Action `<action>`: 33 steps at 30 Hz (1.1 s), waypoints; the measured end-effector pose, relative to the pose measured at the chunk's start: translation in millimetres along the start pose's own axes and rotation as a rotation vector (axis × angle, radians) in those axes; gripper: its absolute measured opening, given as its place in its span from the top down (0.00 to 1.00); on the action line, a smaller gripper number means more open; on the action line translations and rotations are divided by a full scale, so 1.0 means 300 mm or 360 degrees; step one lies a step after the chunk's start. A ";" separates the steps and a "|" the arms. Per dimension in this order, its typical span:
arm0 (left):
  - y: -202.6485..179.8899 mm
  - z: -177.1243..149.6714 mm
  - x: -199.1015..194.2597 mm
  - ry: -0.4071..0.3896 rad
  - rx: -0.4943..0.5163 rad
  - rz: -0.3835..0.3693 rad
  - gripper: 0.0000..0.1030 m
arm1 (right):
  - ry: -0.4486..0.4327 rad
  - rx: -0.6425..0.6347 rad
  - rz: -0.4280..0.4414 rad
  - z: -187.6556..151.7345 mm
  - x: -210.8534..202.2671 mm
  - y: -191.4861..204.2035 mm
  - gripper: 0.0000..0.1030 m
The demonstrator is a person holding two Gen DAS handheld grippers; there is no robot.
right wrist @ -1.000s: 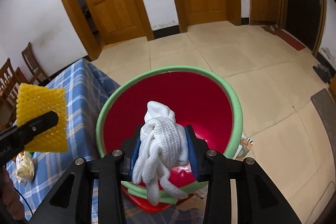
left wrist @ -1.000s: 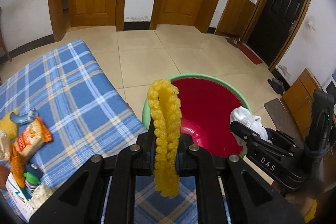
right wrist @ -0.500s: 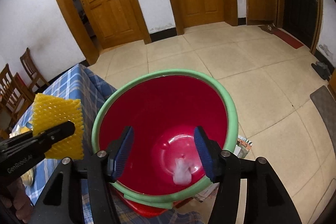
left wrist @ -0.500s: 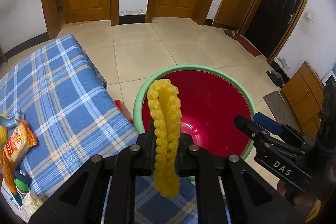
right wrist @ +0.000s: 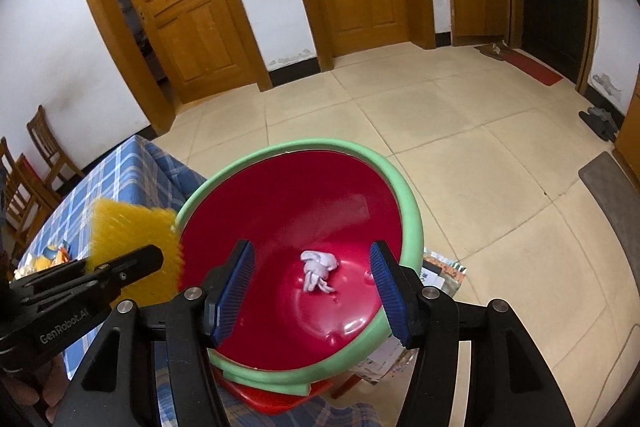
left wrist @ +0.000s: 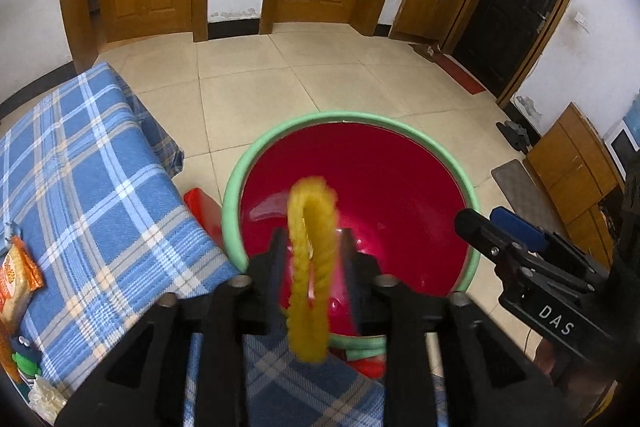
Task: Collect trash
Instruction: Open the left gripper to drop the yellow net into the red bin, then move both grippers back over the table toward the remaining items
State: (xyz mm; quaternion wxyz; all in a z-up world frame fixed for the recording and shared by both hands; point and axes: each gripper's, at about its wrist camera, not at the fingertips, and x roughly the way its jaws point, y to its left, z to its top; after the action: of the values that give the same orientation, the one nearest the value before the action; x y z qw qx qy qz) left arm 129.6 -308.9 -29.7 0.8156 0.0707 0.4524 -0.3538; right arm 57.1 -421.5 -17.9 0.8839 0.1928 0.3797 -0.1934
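Left gripper (left wrist: 312, 247): jaws opening, a gap visible on either side of the yellow foam net (left wrist: 310, 267), which stands blurred between them at lower centre of the left wrist view; whether the pads touch it cannot be told.
Yellow foam net, position: over the near rim of the red basin (left wrist: 400, 187); in the right wrist view it sits at left centre, beside the basin's green rim.
Right gripper (right wrist: 312, 287): parted wide, blue pads (right wrist: 236, 283) clear, nothing between them.
White crumpled glove (right wrist: 318, 269): lying on the basin floor, centre of the right wrist view.
Edges: green rim rings the basin; the blue plaid table (left wrist: 92, 187) abuts it at left.
Table contents: snack packet (left wrist: 16, 279) at far left.
Open room: tiled floor (right wrist: 460, 131) beyond and right of the basin.
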 end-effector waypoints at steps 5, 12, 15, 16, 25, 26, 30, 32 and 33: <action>0.006 -0.004 -0.034 -0.0029 -0.0023 0.0030 0.58 | -0.0011 0.0000 0.0006 -0.001 -0.009 0.008 0.40; 0.030 -0.035 -0.089 -0.0045 -0.0087 0.0070 0.58 | -0.0034 -0.0012 0.0020 -0.004 -0.041 0.028 0.40; 0.043 -0.052 -0.125 -0.0062 -0.0122 0.0083 0.58 | -0.0040 -0.0020 0.0028 -0.007 -0.059 0.041 0.40; 0.051 -0.058 -0.142 -0.0073 -0.0135 0.0091 0.57 | -0.0043 -0.0028 0.0033 -0.009 -0.066 0.048 0.40; 0.119 -0.114 -0.287 -0.0190 -0.0215 0.0203 0.45 | -0.0079 -0.0092 0.0090 -0.027 -0.132 0.117 0.40; 0.126 -0.121 -0.302 -0.0199 -0.0226 0.0213 0.45 | -0.0083 -0.0102 0.0097 -0.029 -0.139 0.125 0.40; 0.158 -0.151 -0.362 -0.0224 -0.0280 0.0269 0.44 | -0.0098 -0.0145 0.0131 -0.042 -0.165 0.167 0.40; 0.177 -0.169 -0.388 -0.0233 -0.0302 0.0294 0.44 | -0.0104 -0.0165 0.0148 -0.050 -0.177 0.189 0.40; 0.187 -0.178 -0.400 -0.0236 -0.0314 0.0306 0.44 | -0.0104 -0.0173 0.0157 -0.054 -0.180 0.199 0.40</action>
State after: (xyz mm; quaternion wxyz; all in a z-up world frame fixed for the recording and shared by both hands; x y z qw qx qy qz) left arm 87.9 -182.5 22.4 0.8798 0.0068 0.4147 -0.2323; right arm 42.2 -352.1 23.6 0.9135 0.1564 0.3506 -0.1350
